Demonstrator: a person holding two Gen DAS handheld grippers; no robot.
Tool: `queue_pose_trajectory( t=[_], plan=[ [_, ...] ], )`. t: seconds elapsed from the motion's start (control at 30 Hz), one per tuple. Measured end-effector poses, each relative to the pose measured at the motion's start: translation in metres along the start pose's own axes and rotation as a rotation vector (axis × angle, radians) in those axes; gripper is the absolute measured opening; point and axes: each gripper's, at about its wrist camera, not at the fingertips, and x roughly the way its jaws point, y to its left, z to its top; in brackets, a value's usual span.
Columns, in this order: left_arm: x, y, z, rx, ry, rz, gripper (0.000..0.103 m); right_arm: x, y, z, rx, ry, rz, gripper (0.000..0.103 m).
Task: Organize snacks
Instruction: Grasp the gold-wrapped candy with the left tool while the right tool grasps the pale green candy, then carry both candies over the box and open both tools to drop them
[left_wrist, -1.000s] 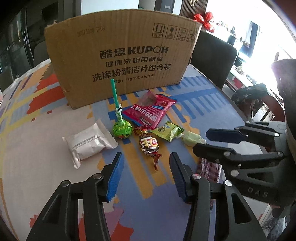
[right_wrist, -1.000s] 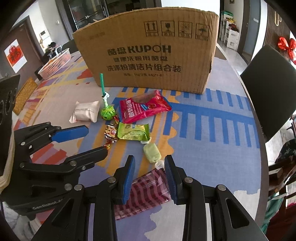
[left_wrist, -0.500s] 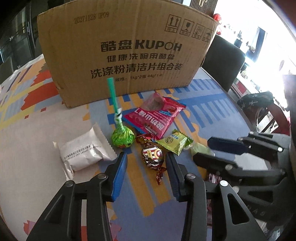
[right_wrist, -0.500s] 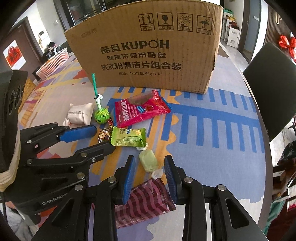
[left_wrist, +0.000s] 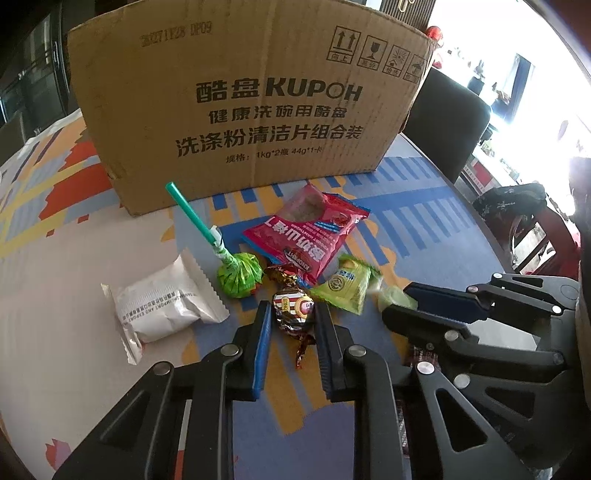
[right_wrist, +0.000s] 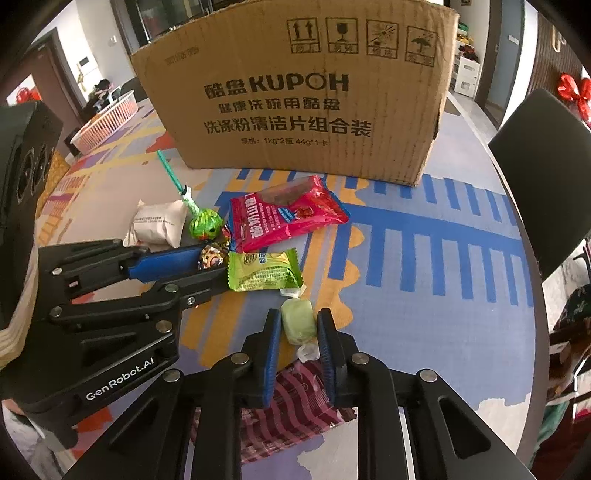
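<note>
Left hand-held gripper (left_wrist: 291, 314): its blue pads are sitting on either side of a foil-wrapped candy (left_wrist: 293, 308) with a striped label, close against its wrapper; whether they are pressing on it cannot be told. The candy is lying on the patterned desk (left_wrist: 55, 280), just in front of a green-wrapped lollipop (left_wrist: 239, 278) whose teal stick is pointing toward the cardboard box (left_wrist: 251, 103).

Right hand-held gripper (right_wrist: 298, 325): its pads are flanking a pale green wrapped sweet (right_wrist: 298, 320), near-touching both sides; a firm clamp cannot be confirmed. The sweet is resting on the desk just below a green snack packet (right_wrist: 262, 270).

Other snacks are lying in a loose cluster in front of the box: a red packet (right_wrist: 284, 218) is sitting nearest the box, a white packet (left_wrist: 162, 302) is lying to the left of the lollipop, and a plaid-patterned packet (right_wrist: 295, 402) is lying under the right hand-held gripper's fingers. The box is standing upright at the far side of the desk, and a dark chair (right_wrist: 543, 166) is standing beside the desk's right edge.
</note>
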Motion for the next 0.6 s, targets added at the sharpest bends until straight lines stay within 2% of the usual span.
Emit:
queue_pose_trajectory(
  t=[0.37, 0.6],
  plan=[
    [-0.024, -0.002, -0.015, -0.029, -0.018, -0.015, 0.023, -0.027, 0.007, -0.005, 0.008, -0.057, -0.001, 0.02],
    [-0.049, -0.007, -0.013, -0.029, -0.065, -0.018, 0.023, -0.046, 0.013, -0.007, 0.011, -0.094, -0.001, 0.02]
  ],
)
